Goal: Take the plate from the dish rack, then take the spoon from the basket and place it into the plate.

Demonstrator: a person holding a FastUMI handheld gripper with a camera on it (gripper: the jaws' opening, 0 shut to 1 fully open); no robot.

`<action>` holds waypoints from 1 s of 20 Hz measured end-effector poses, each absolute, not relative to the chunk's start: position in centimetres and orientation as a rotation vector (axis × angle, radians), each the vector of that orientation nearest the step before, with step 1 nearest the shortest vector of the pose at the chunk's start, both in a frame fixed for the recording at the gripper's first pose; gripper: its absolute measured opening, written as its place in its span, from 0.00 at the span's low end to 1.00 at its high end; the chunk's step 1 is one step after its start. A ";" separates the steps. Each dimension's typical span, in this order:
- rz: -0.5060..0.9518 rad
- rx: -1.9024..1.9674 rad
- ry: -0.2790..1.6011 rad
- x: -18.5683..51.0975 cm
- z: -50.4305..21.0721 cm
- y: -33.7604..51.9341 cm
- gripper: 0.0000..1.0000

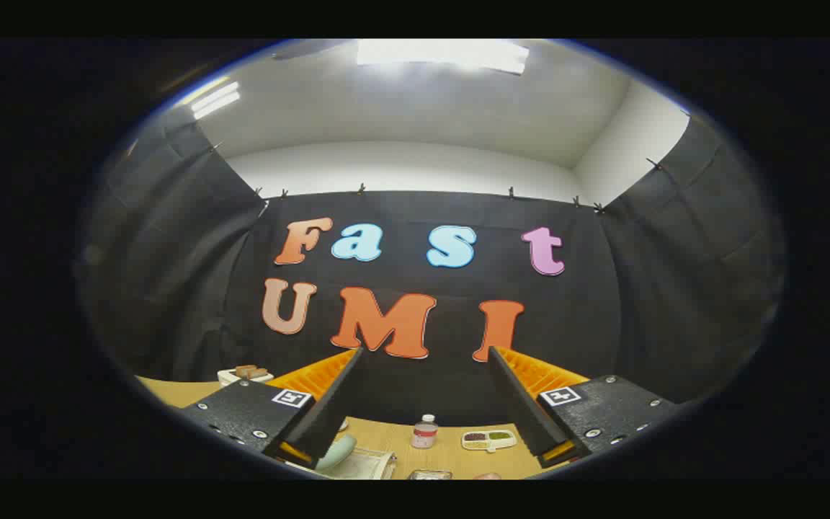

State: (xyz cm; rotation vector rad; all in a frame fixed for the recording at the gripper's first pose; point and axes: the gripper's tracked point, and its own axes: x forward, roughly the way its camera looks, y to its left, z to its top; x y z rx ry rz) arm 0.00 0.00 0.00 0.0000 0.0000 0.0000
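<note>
The claw (426, 353) is raised and tilted up at the booth wall, fingers spread apart and gripping nothing, above the bench (451, 450), a small bottle (424, 432) below.

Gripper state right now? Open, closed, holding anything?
Gripper: open, fingers spread wide, nothing between them, raised above the table and pointed at the booth wall.

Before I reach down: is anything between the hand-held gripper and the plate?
Nothing visible. The open hand-held gripper points up at the wall. What looks like the pale green plate lies low on the table, partly behind one finger. The small bottle stands aside.
</note>
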 end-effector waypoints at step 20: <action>0.011 0.012 0.039 0.3 -0.4 0.4 0.99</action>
